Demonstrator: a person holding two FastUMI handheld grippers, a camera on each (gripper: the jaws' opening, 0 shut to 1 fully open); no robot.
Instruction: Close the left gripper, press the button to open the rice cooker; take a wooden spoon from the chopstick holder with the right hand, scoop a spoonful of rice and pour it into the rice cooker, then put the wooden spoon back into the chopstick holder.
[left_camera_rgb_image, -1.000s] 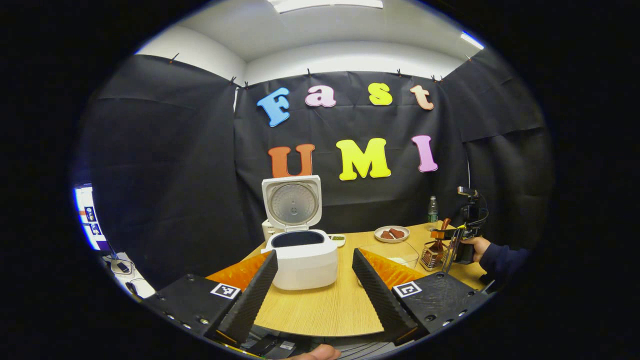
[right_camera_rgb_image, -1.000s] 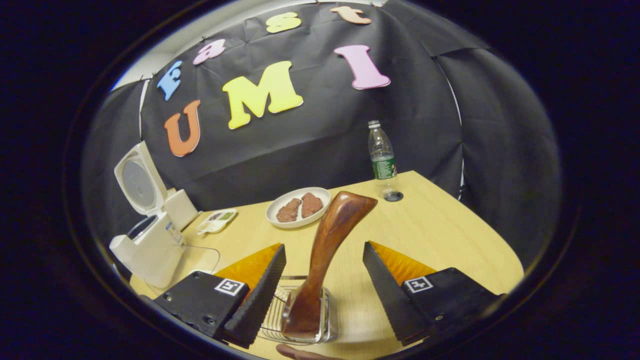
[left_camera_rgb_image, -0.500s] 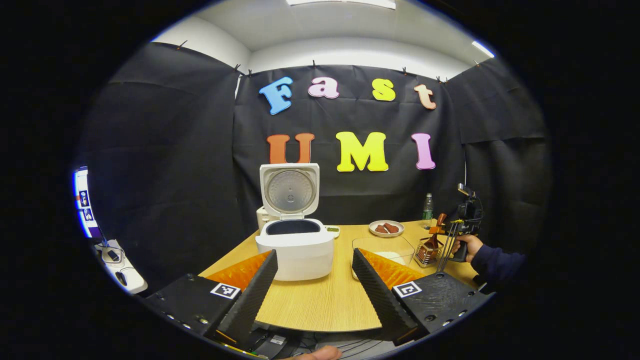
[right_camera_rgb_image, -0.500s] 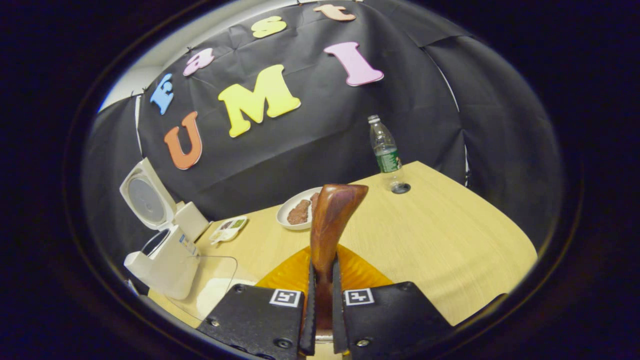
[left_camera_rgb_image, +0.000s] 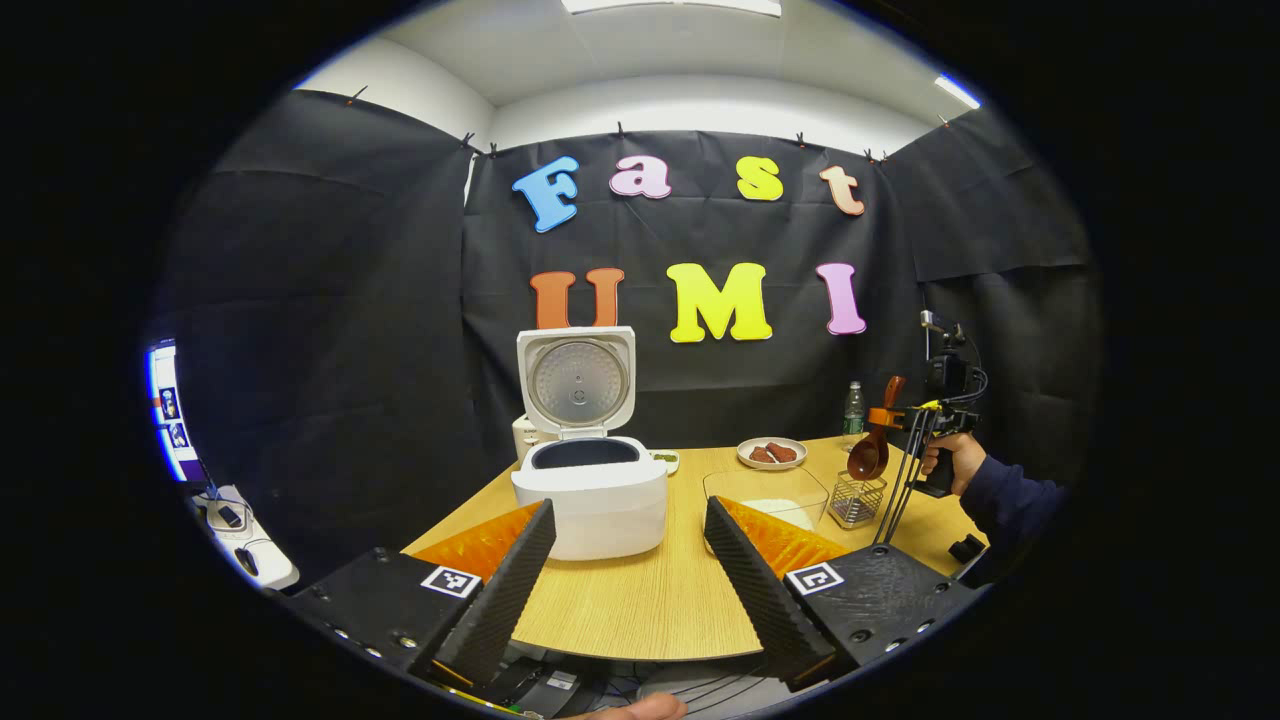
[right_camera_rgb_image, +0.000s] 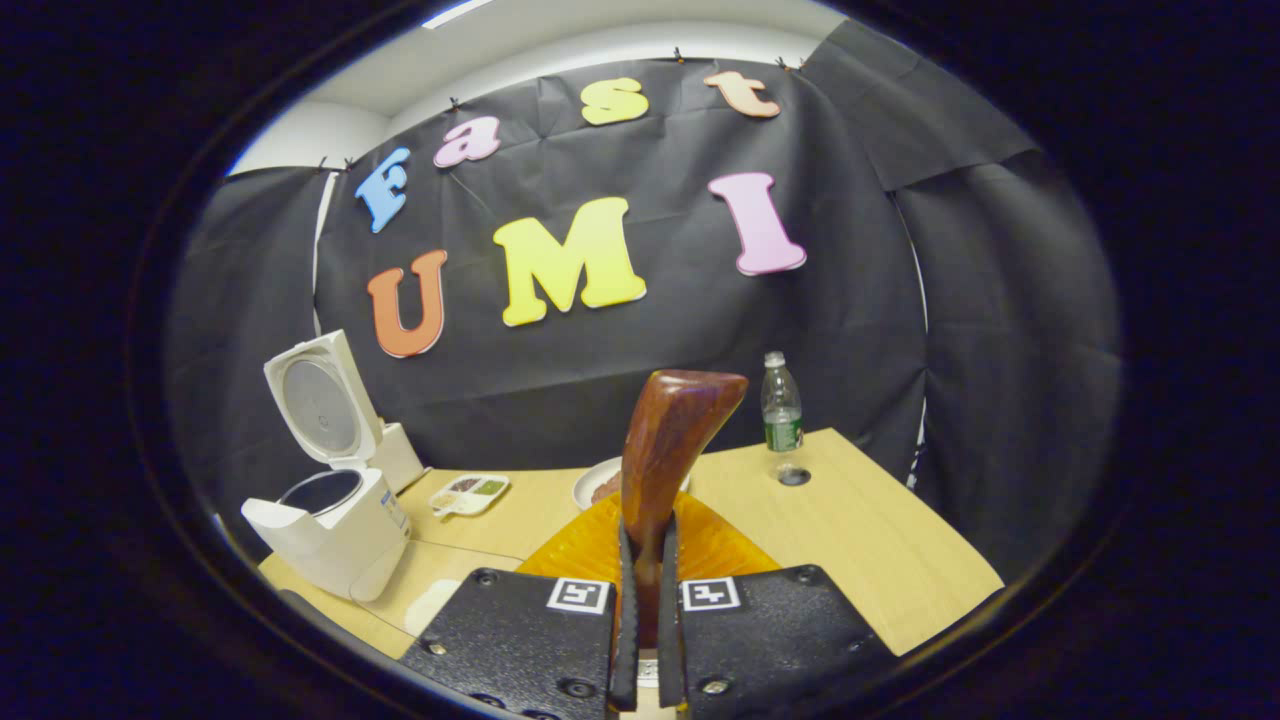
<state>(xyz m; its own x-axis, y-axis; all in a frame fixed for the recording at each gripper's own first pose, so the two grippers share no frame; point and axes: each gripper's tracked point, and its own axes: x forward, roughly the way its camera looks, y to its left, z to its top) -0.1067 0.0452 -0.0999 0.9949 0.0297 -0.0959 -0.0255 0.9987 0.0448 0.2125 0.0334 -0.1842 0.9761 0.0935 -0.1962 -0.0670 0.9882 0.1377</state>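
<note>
Wooden, stiff and light-looking, the wooden spoon (right_camera_rgb_image: 668, 450) was pinched by its handle in the right gripper (right_camera_rgb_image: 640, 640) above the chopstick holder (left_camera_rgb_image: 858, 499); the left gripper (left_camera_rgb_image: 628, 570) was spread wide.

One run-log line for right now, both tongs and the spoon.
cooker: lid open | left tongs: open, idle | right tongs: shut on wooden spoon, above chopstick holder | next: scoop rice

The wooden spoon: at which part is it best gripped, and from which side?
Grip the wooden spoon on its narrow handle, as the right gripper does now, fingers closing on its two flat sides. The bowl hangs below, above the chopstick holder, free for scooping.
</note>
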